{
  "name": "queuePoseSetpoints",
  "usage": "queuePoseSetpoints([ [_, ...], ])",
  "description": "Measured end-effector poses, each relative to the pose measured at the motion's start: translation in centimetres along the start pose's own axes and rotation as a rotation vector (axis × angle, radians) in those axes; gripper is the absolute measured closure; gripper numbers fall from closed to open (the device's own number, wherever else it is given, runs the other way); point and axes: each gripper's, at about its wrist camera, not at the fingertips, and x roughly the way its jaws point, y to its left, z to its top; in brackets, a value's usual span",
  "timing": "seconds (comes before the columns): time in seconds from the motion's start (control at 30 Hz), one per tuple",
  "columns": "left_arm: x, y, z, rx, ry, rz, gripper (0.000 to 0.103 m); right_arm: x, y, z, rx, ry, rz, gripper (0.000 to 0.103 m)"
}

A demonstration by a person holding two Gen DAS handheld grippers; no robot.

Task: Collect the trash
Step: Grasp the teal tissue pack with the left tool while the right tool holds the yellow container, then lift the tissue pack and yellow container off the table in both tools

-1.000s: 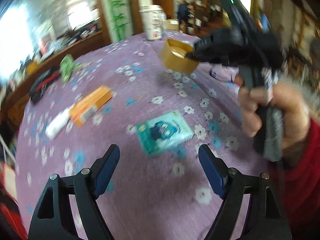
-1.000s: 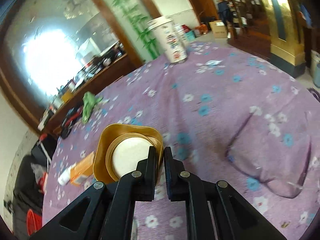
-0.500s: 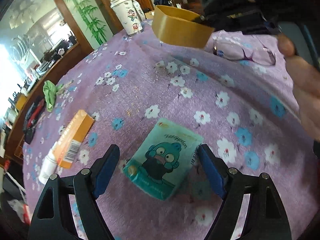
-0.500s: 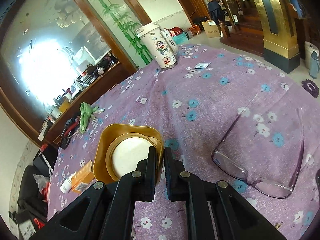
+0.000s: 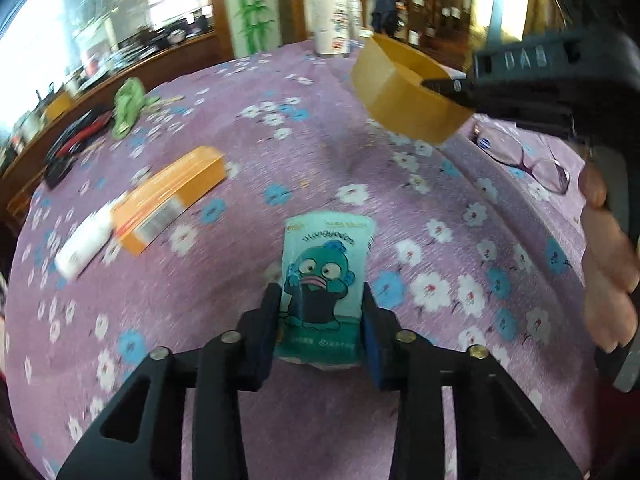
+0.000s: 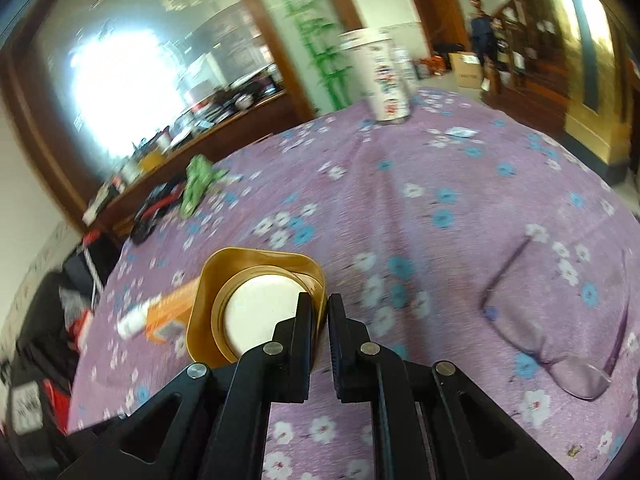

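1. Purple flowered cloth (image 5: 328, 152) covers the round table, with a wooden counter and glass partition behind it
2. Left gripper (image 5: 320, 320) has just been closing its jaws, which now pinch the teal tissue pack (image 5: 326, 276) by its long sides, the pack lying flat on the cloth; this looks like the pick-up of one piece of trash
3. Right gripper (image 6: 318, 320) has its jaws pressed on the wall of the gold tray (image 6: 256, 304), carried above the cloth, probably as the collecting dish
4. Left on the cloth: one orange box (image 5: 172, 196) touching one white tube (image 5: 84, 244), one pair of glasses (image 6: 560, 320), one green wrapper (image 5: 128, 104), and at least one tall paper cup (image 6: 380, 76)
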Motion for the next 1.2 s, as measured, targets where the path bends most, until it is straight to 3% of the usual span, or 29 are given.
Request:
queuePoseSetpoints([
  [0.3,-6.2,5.9,-3.3,-0.223,-0.095,0.068,0.071,0.0,4.8,-2.1,-0.209,0.004,0.043,0.095],
  [0.57,-11.4,9.3,-6.6,-0.276,-0.163,0.174,0.071,-0.3,8.0,-3.5,-0.28,0.043,0.044,0.095],
  [0.8,-14.2,11.2,-9.5,-0.323,-0.189,0.212,0.071,-3.5,12.3,-7.3,-0.346,0.117,0.122,0.095],
  [1.1,-17.5,11.7,-13.3,-0.337,-0.23,0.267,0.07,-7.2,16.0,-12.3,-0.398,0.116,0.19,0.094],
  [1.2,-18.5,11.8,-14.3,-0.347,-0.247,0.282,0.07,-7.8,17.1,-13.4,-0.423,0.109,0.177,0.095],
])
